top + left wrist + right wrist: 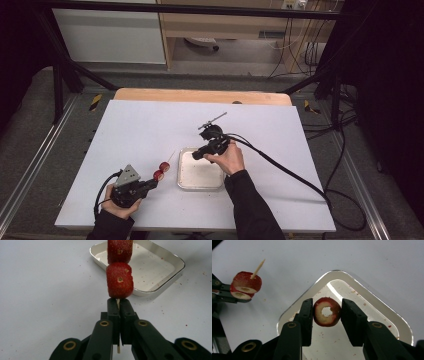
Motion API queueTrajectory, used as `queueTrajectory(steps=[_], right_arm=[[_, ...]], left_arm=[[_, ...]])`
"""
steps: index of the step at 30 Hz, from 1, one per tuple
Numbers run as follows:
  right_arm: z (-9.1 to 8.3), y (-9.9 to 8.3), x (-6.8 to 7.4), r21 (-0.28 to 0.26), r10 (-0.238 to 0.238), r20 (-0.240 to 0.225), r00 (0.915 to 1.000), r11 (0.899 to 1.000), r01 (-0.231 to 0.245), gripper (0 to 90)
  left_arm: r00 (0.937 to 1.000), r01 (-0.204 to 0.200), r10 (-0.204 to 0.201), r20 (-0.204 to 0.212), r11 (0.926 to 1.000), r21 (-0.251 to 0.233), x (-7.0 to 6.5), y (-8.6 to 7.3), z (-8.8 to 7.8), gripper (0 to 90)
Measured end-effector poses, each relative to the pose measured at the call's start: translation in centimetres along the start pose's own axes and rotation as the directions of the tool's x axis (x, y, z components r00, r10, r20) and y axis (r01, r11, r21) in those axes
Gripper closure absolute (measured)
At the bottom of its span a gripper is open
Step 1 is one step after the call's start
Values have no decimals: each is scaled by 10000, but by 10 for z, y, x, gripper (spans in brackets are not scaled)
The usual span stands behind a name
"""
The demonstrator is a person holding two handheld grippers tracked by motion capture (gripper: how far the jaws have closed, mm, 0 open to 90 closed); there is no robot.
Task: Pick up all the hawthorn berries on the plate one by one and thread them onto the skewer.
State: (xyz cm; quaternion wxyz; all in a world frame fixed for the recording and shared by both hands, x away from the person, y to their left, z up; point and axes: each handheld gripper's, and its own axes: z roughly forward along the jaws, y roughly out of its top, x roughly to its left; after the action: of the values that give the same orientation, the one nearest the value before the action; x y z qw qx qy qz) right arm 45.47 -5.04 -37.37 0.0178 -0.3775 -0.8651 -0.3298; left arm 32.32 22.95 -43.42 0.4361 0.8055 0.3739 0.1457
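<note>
The right gripper (327,312) clasps a cored red fruit slice (327,312) between its two black jaws: the slice sits upright at the jaw tips, its pale ring and hollow middle facing the camera, with each pad pressed against one red side. In the right gripper view it hangs above the white metal tray (387,315), whose floor is speckled with small red crumbs. In the high view the right gripper (198,155) is over the far edge of the tray (200,186), on the white table (140,130).

The left gripper (119,305) is clenched tight on the lower end of a thin wooden skewer (117,303), which runs up between the closed jaws. Two red fruit slices (120,280) are threaded on the skewer, the lower one just above the jaw tips, the other touching it above. In the high view the left gripper (153,183) lies near the table's front left, and the skewered slices (161,171) point toward the tray, just beside its left rim.
</note>
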Motion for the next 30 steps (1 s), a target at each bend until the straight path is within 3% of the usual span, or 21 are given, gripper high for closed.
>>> queueTrajectory(steps=[3,6,13,18,25,30], right_arm=[[-4,-10,-2,-576,291,-268,9992,9979,-306,631],[-8,-20,-5,-1273,595,-559,9967,9896,-663,631],[-20,-42,-11,-2669,1245,-1133,9857,9518,-1509,630],[-24,-55,-14,-3549,1688,-1544,9735,9101,-2141,630],[-31,-68,-17,-4624,2054,-2234,9528,8382,-2891,630],[-36,-72,-16,-5085,2118,-2499,9448,8017,-3142,630]], left_arm=[[10000,-10,10,-24,10000,-29,-4,1,2,880],[10000,-33,33,-46,10000,-21,-8,2,4,880],[9999,69,-70,-109,9999,-90,-18,5,9,880],[9995,179,-184,-238,9996,-210,-24,7,13,880],[9991,284,-297,-291,9986,-450,-34,14,19,880],[9994,164,-180,-280,9983,-564,-43,19,23,880]])
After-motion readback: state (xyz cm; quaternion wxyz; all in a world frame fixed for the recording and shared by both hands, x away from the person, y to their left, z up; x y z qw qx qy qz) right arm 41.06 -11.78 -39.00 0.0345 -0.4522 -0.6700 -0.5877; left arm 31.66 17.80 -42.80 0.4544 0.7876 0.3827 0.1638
